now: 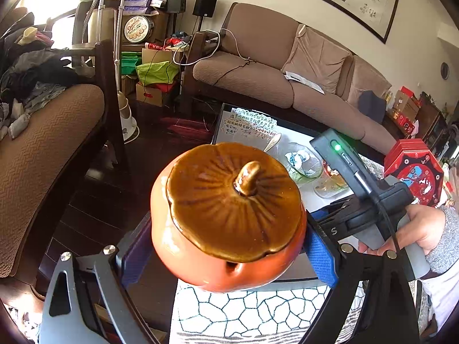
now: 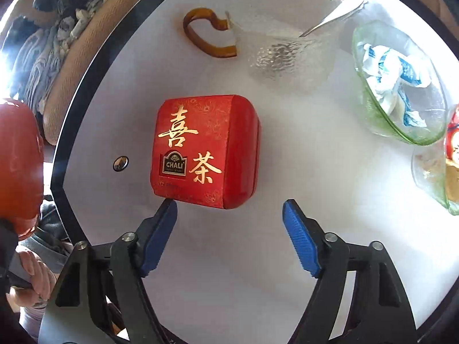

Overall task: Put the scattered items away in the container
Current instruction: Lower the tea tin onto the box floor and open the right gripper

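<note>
Right gripper (image 2: 229, 218), jaws wide apart, has the red cardboard tea box (image 2: 205, 150) just beside it at 12 o'clock; left gripper (image 1: 229, 246) clamps the orange pumpkin-shaped ceramic pot (image 1: 226, 218).

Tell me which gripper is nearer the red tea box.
Right. The right gripper hovers open just short of the red tea box; the left gripper is off the table edge, clamping the pumpkin pot.

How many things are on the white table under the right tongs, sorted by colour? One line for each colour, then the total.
Red: 1, the tea box
Brown: 1, the heart-shaped ring
Green: 1, the glass bowl holding wrappers
Clear: 1, the glass dish, half out of view
Silver: 1, the spoon
Total: 5
</note>
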